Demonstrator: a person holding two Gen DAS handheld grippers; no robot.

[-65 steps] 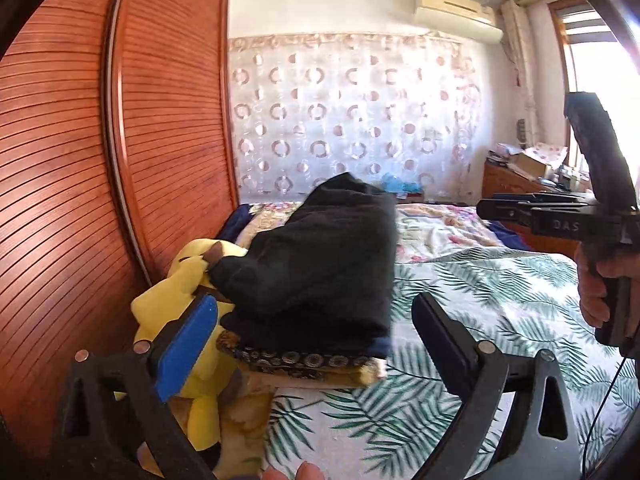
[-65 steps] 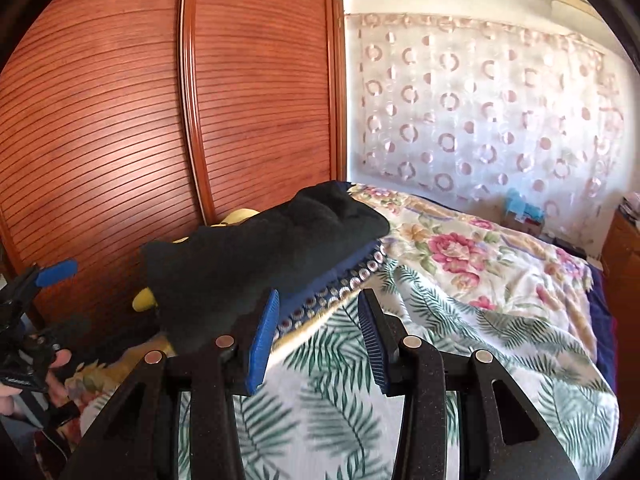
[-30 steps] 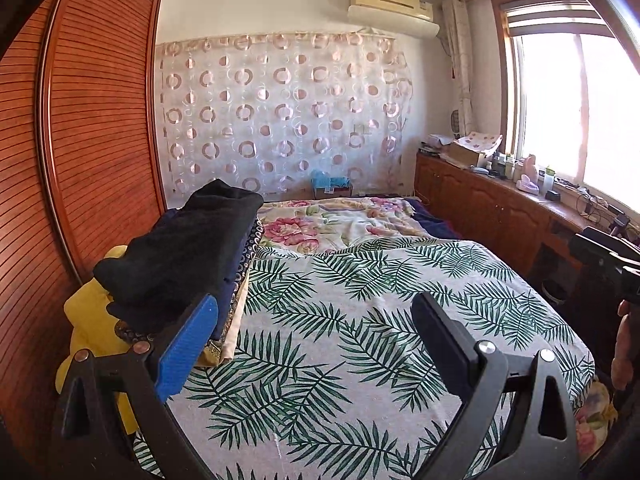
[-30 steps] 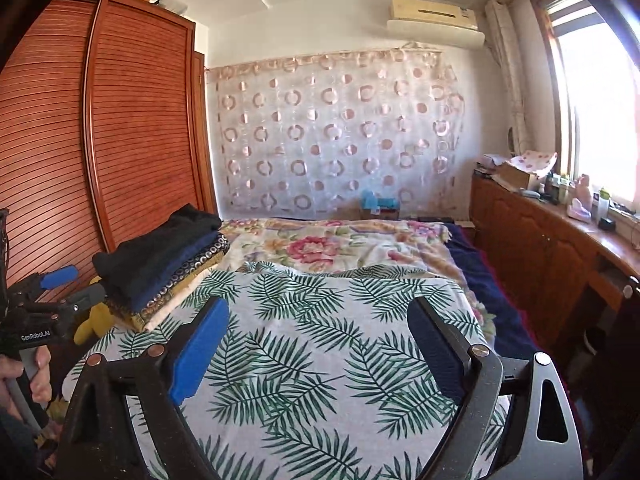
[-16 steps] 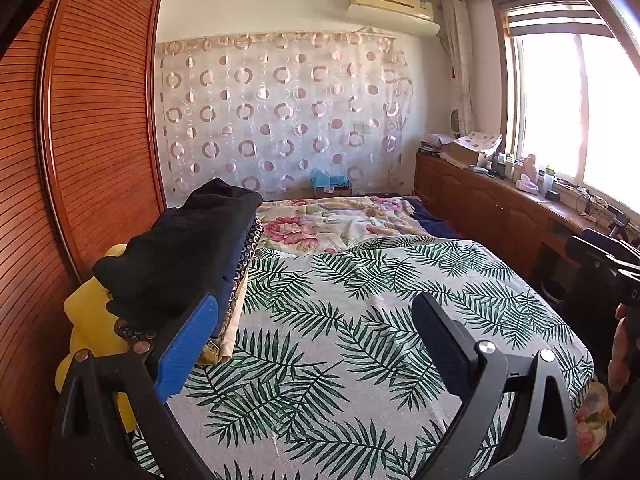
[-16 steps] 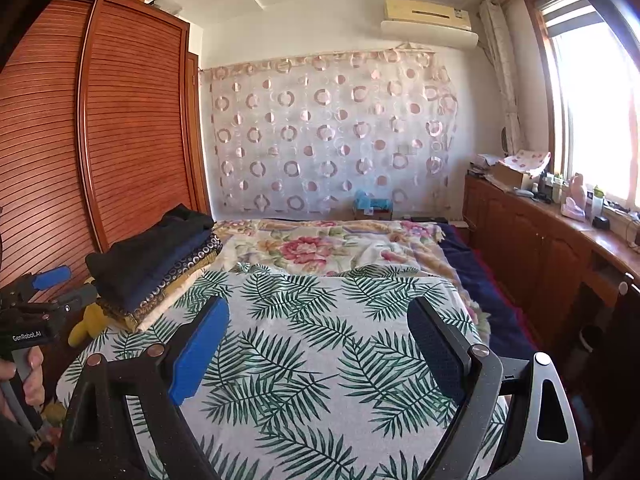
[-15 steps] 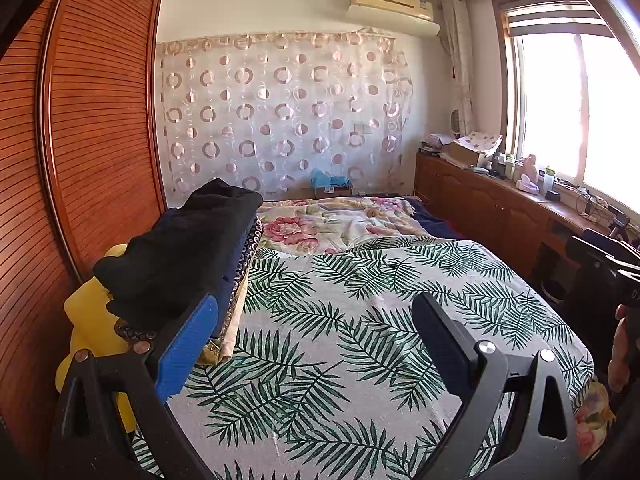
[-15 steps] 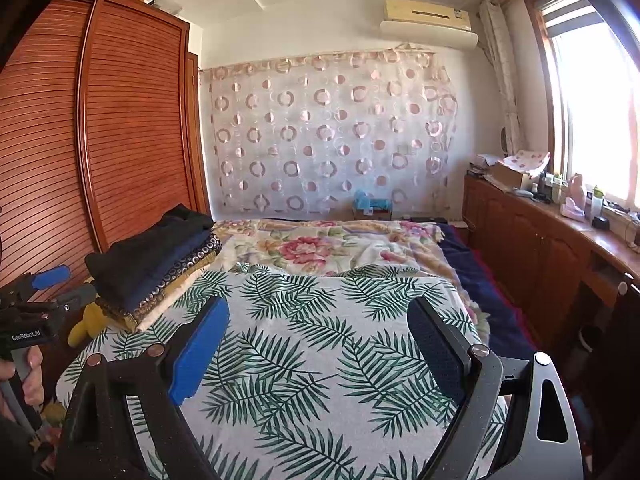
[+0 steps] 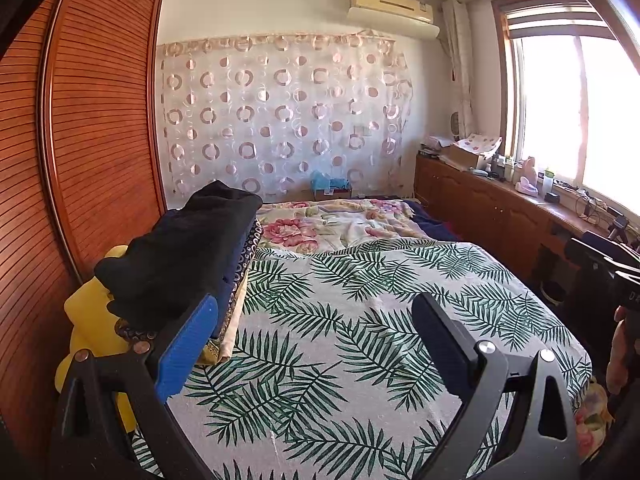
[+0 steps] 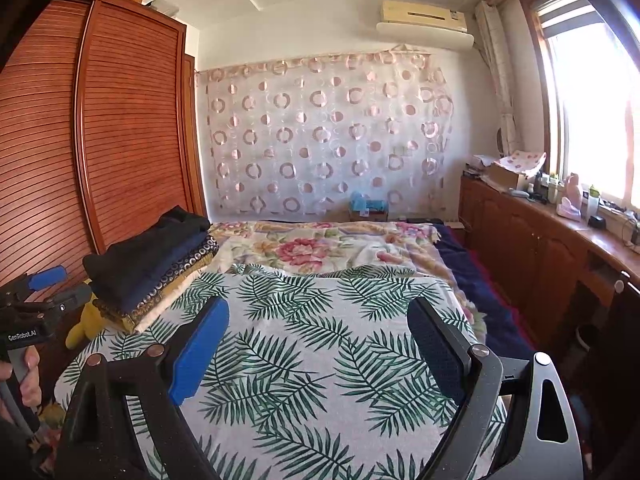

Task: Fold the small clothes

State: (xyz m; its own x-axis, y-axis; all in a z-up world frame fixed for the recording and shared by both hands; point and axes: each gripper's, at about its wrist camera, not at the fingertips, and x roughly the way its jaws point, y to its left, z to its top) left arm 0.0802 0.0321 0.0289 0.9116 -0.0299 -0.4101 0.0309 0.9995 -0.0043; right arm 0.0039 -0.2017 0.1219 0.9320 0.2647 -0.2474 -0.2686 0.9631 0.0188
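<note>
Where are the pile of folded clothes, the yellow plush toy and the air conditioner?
pile of folded clothes (image 10: 148, 264), right wrist view, black top layer.
yellow plush toy (image 9: 90, 320), left wrist view, its body.
air conditioner (image 10: 424, 20), right wrist view, front panel.

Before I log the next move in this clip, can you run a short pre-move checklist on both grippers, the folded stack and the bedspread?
1. Left gripper open, nothing between its fingers: ok.
2. Right gripper open and empty: ok.
3. Stack of folded clothes, black garment on top, sits squarely at the bed's left edge: ok.
4. Palm-leaf patterned bedspread free as a folding surface: ok.
5. Another unfolded small garment within view to pick up: not ok, none visible.
6. Yellow plush toy under the stack's edge supports it steadily: cannot tell.
</note>
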